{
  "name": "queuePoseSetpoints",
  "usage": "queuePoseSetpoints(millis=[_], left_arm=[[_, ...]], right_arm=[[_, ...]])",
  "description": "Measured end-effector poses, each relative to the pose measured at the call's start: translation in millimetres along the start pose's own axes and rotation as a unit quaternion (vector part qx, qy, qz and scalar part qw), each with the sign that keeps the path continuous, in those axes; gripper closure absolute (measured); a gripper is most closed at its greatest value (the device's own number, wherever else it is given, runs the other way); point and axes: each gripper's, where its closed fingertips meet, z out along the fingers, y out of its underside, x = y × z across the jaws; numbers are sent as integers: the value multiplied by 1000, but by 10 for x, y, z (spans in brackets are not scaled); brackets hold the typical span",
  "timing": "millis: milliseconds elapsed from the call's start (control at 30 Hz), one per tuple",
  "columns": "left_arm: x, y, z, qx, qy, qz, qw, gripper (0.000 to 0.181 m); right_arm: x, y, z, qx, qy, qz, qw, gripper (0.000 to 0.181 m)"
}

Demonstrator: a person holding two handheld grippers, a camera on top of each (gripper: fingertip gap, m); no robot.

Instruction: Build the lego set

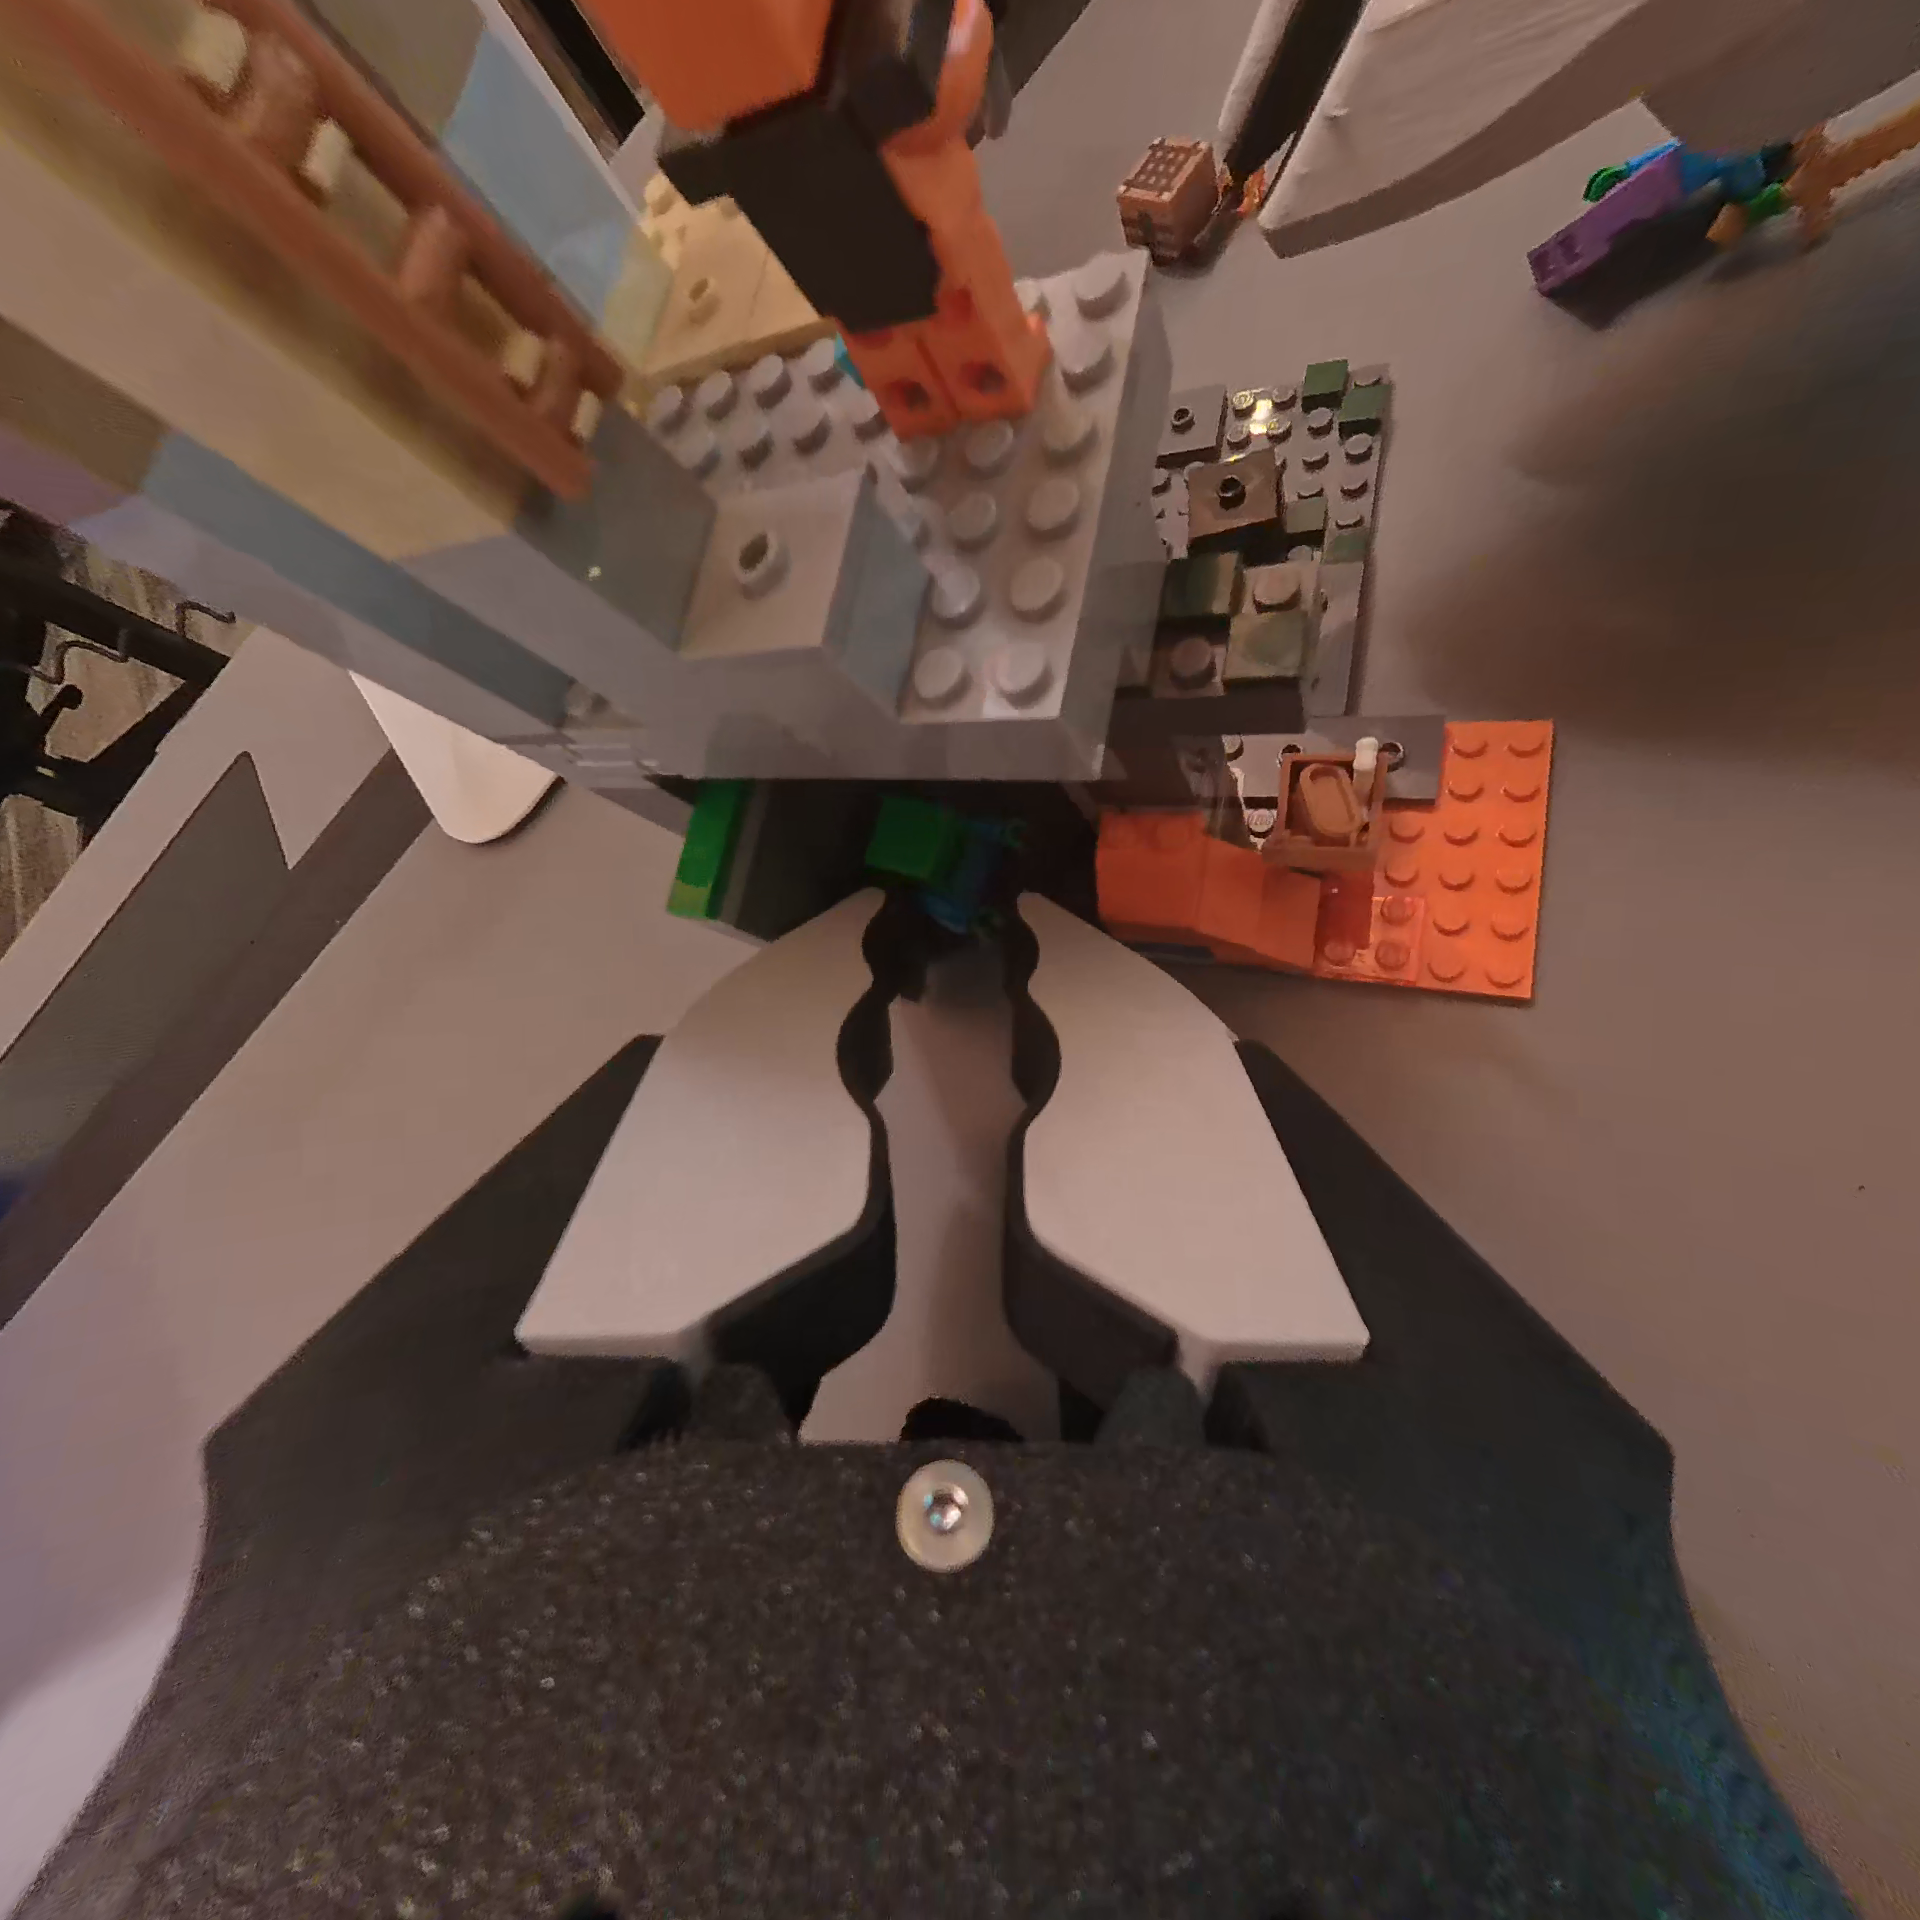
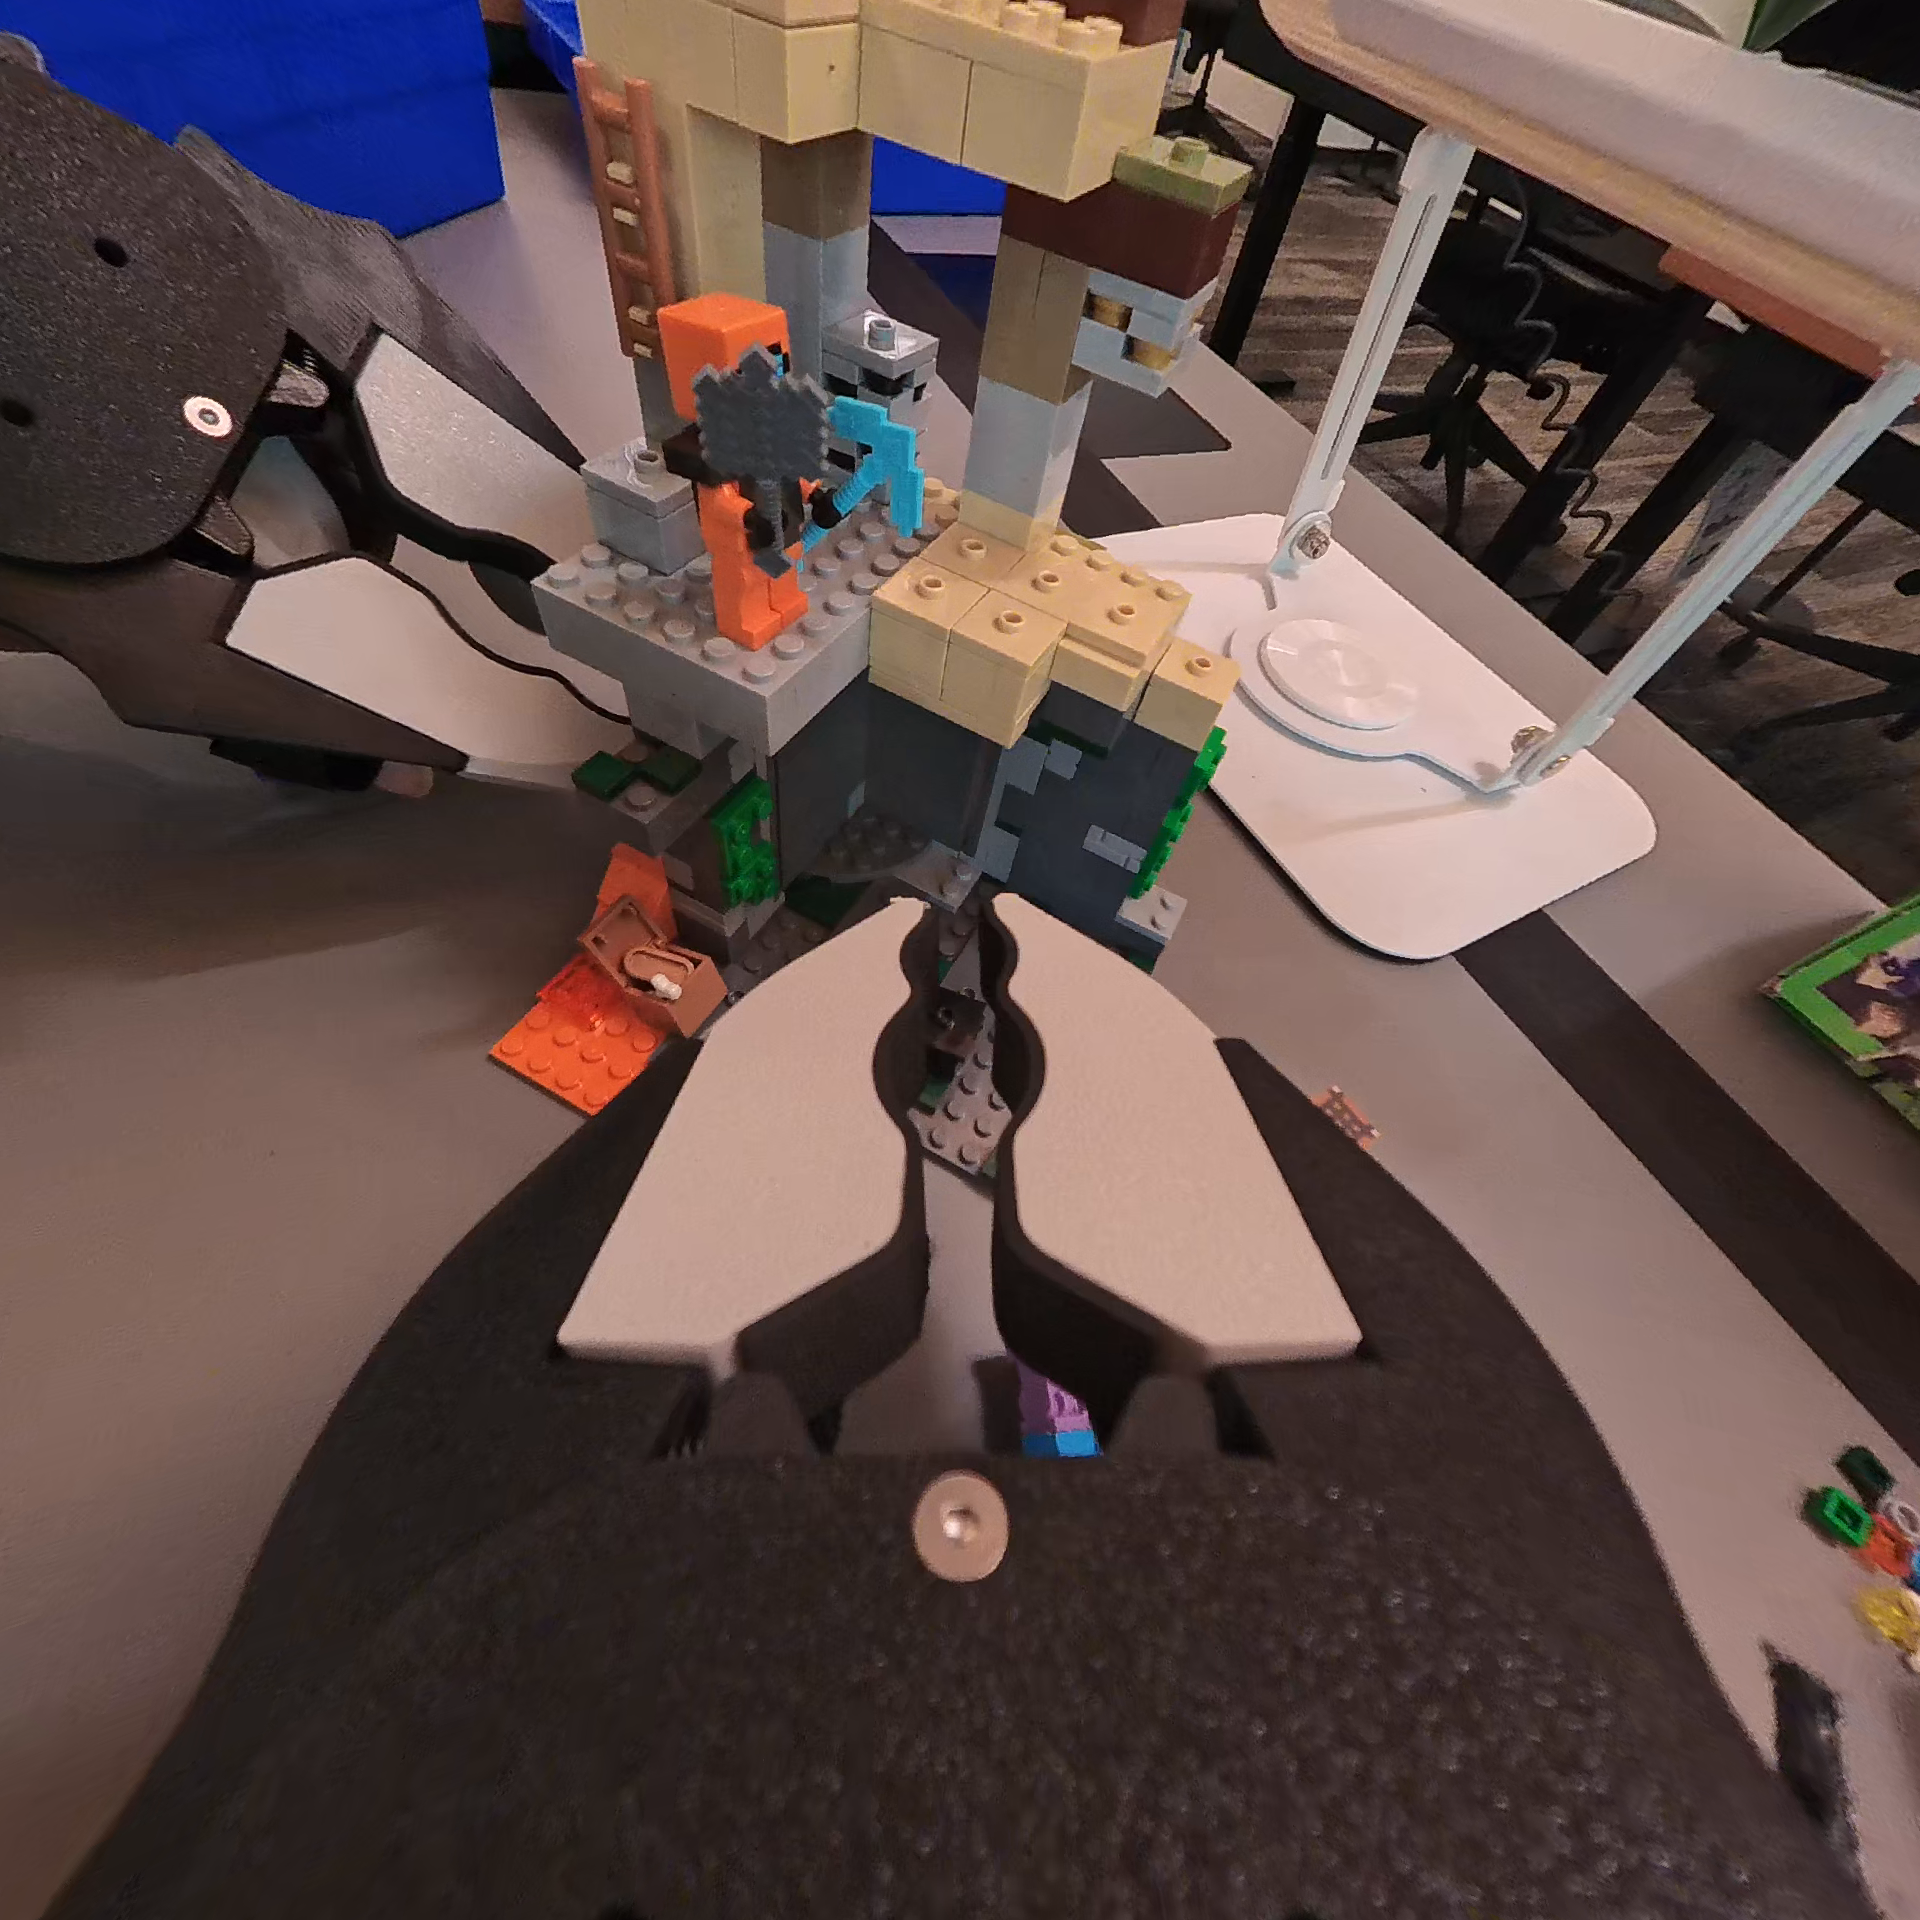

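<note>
Between the tips of the left gripper (image 1: 951,914), keep the green-and-blue figure (image 1: 920,847) pinched lightly, ease it onto studs under the grey ledge (image 1: 997,582), and hold the right gripper (image 2: 958,920), jaws narrowly parted and empty, ready to steady the build (image 2: 935,727) beyond.

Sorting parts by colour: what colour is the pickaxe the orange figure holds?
Light blue pickaxe; the right wrist view shows it best.

One orange figure (image 2: 740,488), two ladders (image 2: 623,197), one chest (image 2: 649,961)
</note>
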Motion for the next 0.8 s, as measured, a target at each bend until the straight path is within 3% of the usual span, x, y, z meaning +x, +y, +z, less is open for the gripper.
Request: queuePoseSetpoints(millis=[800], left_arm=[[-43, -35, -3, 9, -4, 12, 1000, 164]], right_arm=[[40, 123, 51, -20, 7, 15, 1000, 173]])
